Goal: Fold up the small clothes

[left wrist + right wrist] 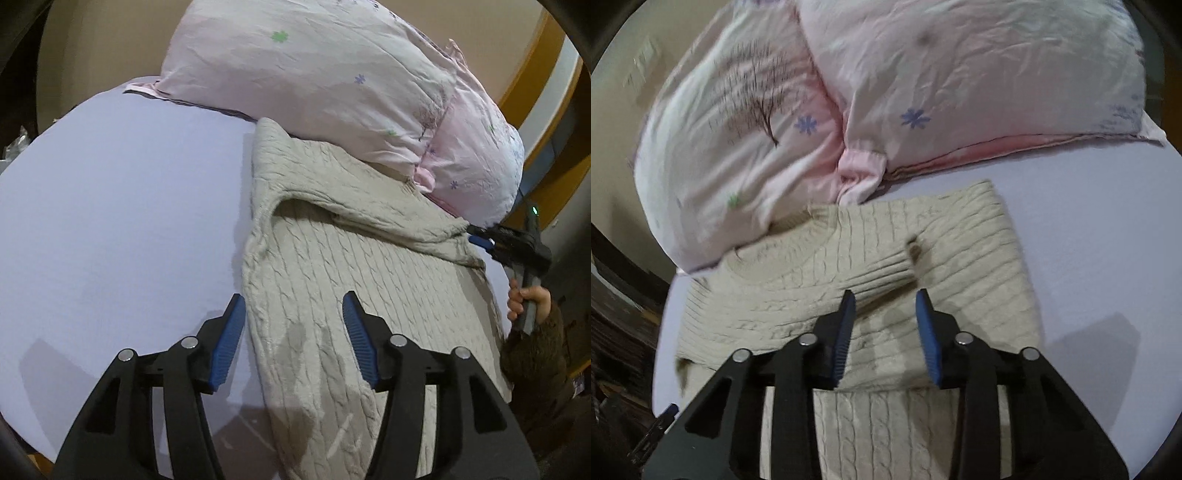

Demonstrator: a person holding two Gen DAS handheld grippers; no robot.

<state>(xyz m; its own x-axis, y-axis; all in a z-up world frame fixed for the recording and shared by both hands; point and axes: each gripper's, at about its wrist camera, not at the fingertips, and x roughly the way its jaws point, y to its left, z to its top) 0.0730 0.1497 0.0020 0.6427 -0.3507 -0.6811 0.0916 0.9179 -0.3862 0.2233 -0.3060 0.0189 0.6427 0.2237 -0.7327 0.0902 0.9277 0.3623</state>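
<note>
A cream cable-knit sweater (347, 266) lies on a lavender bed sheet (118, 206), with a sleeve folded across its body. My left gripper (293, 306) is open and empty, hovering over the sweater's left edge. The right gripper shows at the far right of the left wrist view (480, 236), at the sweater's edge. In the right wrist view the sweater (871, 258) fills the middle, its ribbed sleeve cuff (882, 266) just ahead of my right gripper (885, 301), which is open and empty above it.
A large pink flowered pillow (332, 81) rests against the sweater's far edge, and also shows in the right wrist view (849, 92). A person's hand (528, 299) holds the right gripper. A wooden bed frame (532, 74) stands behind.
</note>
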